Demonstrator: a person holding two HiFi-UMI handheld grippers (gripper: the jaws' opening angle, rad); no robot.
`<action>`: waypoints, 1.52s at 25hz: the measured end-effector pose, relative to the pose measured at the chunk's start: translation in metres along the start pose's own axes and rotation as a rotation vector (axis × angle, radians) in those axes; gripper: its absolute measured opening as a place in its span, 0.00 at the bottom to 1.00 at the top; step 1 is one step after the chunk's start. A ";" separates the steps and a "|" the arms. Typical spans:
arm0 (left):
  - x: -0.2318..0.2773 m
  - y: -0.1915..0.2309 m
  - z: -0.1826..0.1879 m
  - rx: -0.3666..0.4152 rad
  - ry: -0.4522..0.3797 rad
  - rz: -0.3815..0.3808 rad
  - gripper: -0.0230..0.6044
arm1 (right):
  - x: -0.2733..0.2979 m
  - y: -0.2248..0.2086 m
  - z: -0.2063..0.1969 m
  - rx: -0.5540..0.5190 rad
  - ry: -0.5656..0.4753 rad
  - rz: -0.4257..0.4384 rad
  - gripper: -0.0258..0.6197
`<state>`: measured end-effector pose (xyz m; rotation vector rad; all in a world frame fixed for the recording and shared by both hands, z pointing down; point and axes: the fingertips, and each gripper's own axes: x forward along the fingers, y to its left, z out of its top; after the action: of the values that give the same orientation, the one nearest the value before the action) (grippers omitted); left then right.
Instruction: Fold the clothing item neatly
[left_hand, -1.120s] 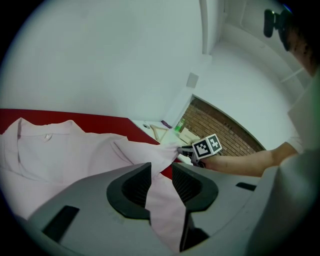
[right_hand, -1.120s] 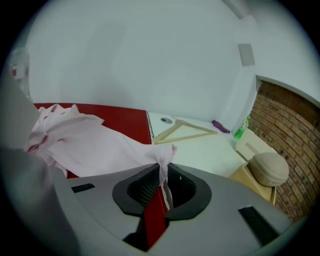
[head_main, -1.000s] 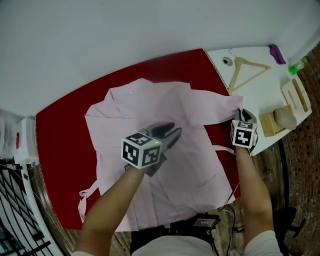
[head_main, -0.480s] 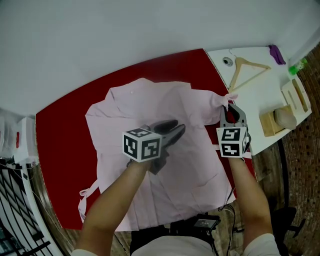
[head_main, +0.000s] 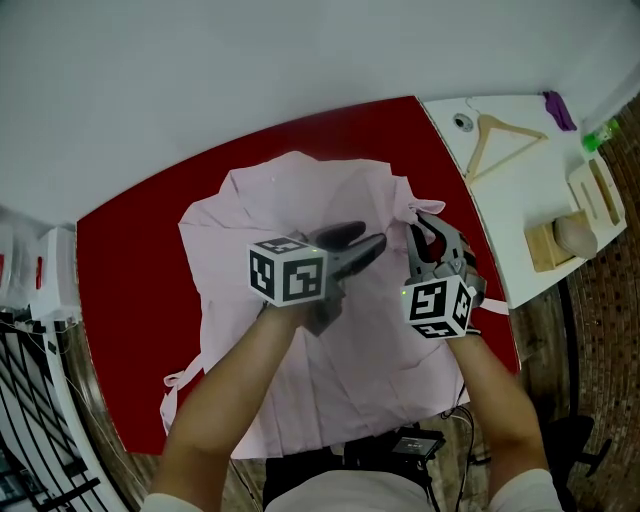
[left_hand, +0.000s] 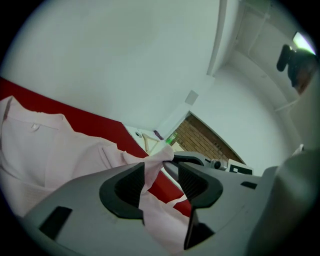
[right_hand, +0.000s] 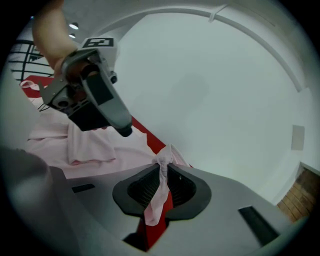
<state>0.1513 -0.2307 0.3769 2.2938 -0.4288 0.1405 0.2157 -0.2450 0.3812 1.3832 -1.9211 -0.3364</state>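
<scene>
- The right claw (head_main: 425, 228) is clamped on the bunched sleeve end (right_hand: 161, 165) of the pink shirt (head_main: 350, 370); the cloth is pinched at the tips and a strip of it hangs down between the pads
- The left claw (head_main: 362, 240) has its jaws apart, and they have just been opening; in the left gripper view the sleeve cloth shows in the gap between them, perhaps brushing one pad, but the pads do not press on it
- The shirt lies spread on the red tabletop (head_main: 130, 260) beneath both claws, its long axis running from the collar beyond the claws' tips to the hem back towards the person
- The relation that matters: the held sleeve end sits just ahead of the left claw's tips, the two claws nearly tip to tip over the shirt's upper middle, so the sleeve crosses the body's long axis from the right claw's side
- My judgement is that the sleeve is to be laid flat across the body; the right claw has it, and the left claw is the nearer one to the shirt's middle for pressing or smoothing the fold
- No brand, label or legible writing shows on the shirt; the marker cubes (head_main: 288, 278) bear only black and white square patterns
- A wooden hanger (head_main: 500, 140) lies on a white side table (head_main: 520, 190) well beyond the right claw's outer side, with no print that can be read
</scene>
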 end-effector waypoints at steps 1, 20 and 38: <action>-0.001 0.001 0.003 0.032 0.010 0.010 0.34 | -0.001 0.007 0.005 -0.030 -0.011 0.013 0.12; -0.012 0.016 0.003 0.082 0.194 -0.050 0.34 | -0.013 0.092 0.047 -0.443 -0.143 0.116 0.12; -0.065 0.055 -0.017 -0.192 0.157 -0.135 0.09 | -0.015 0.131 0.072 -0.658 -0.220 0.187 0.12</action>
<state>0.0724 -0.2362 0.4112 2.0974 -0.1969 0.2014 0.0753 -0.1949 0.4018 0.7510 -1.8468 -0.9593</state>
